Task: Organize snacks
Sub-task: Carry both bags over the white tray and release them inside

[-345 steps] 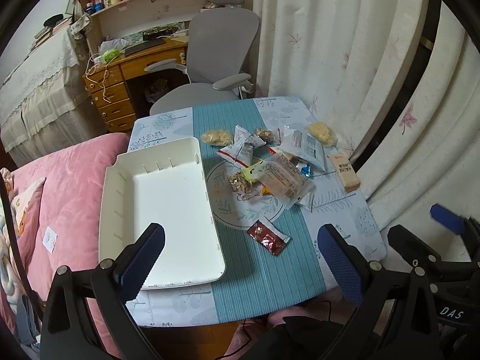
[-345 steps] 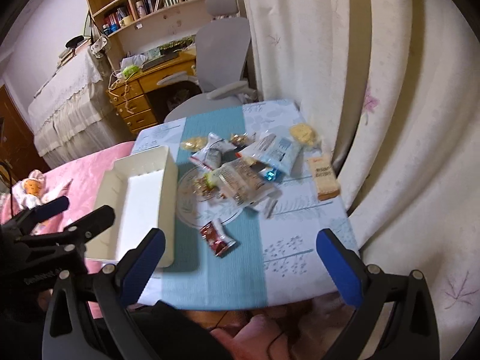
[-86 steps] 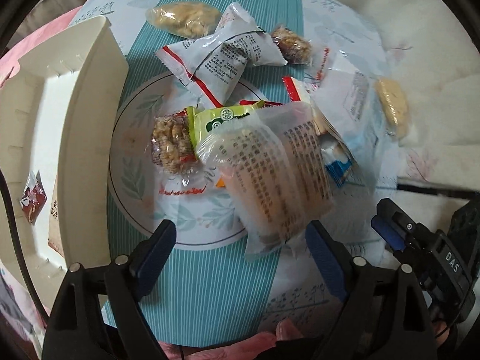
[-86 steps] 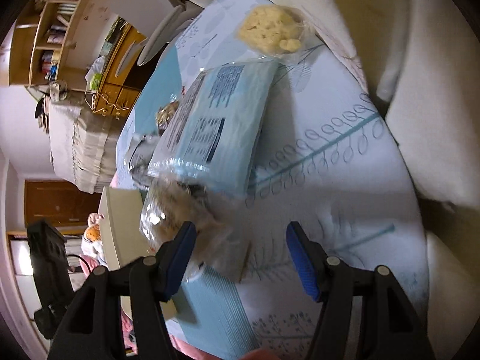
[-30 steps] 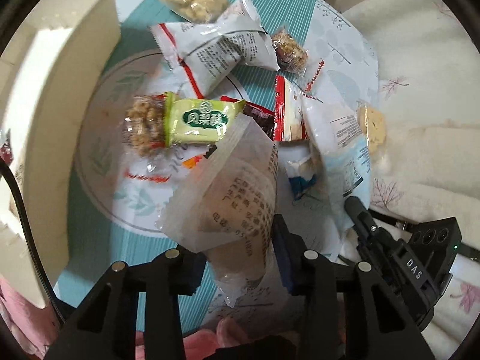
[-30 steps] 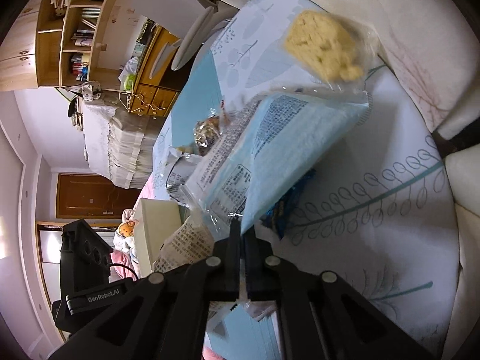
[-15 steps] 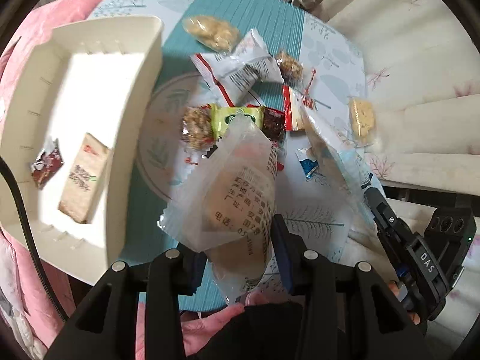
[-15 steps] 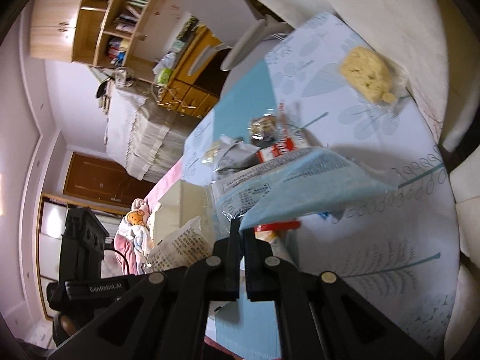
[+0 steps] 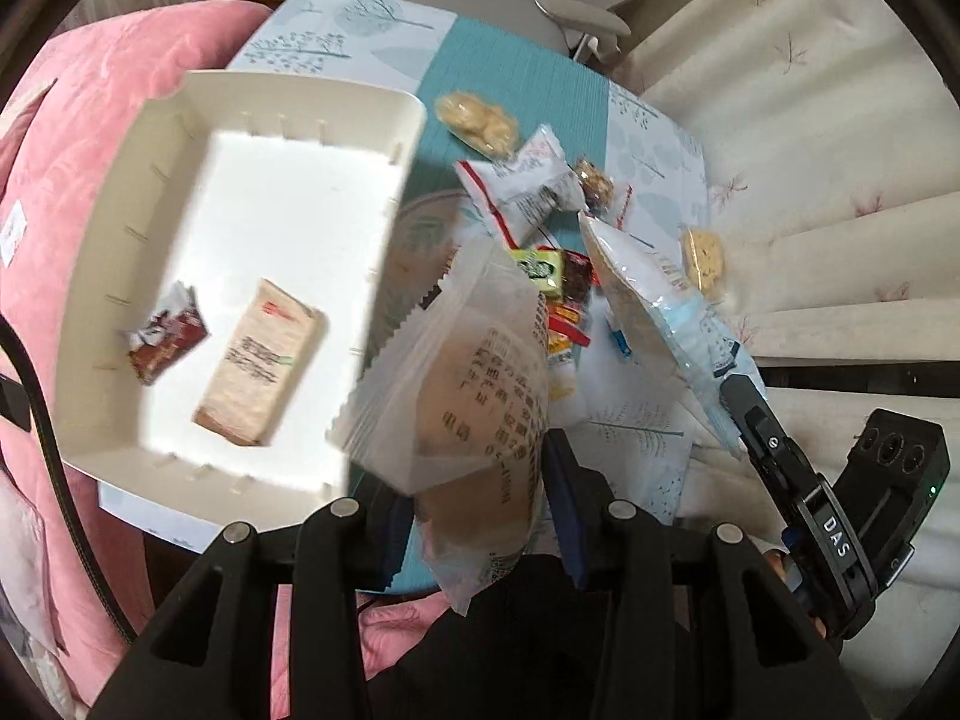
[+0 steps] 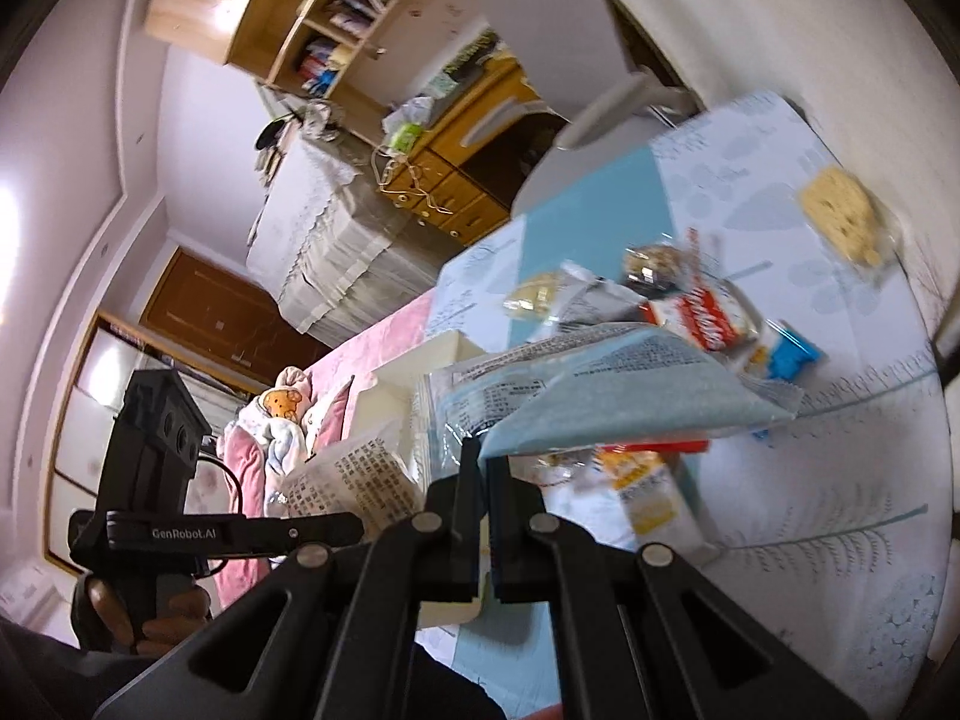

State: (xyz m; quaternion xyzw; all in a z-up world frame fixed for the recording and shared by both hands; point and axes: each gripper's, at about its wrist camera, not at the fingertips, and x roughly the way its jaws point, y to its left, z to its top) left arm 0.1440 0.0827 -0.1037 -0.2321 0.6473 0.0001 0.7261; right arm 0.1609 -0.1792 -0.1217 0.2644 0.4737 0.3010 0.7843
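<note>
Left wrist view: left gripper (image 9: 480, 492) clamps frosted packet (image 9: 474, 384), lifted; white tray (image 9: 120, 192) lies left, just beside, long axis near-far.

Right wrist view: right gripper (image 10: 485, 462) pinches blue packet (image 10: 606, 402) aloft; tray farther left, so the left arm is nearer.

A cream-white tray (image 9: 300, 96) is sitting on a worktop (image 9: 528, 78) showing teal stripes and pale leaf prints; a frosted wrapper (image 9: 480, 384) is showing dark print.
</note>
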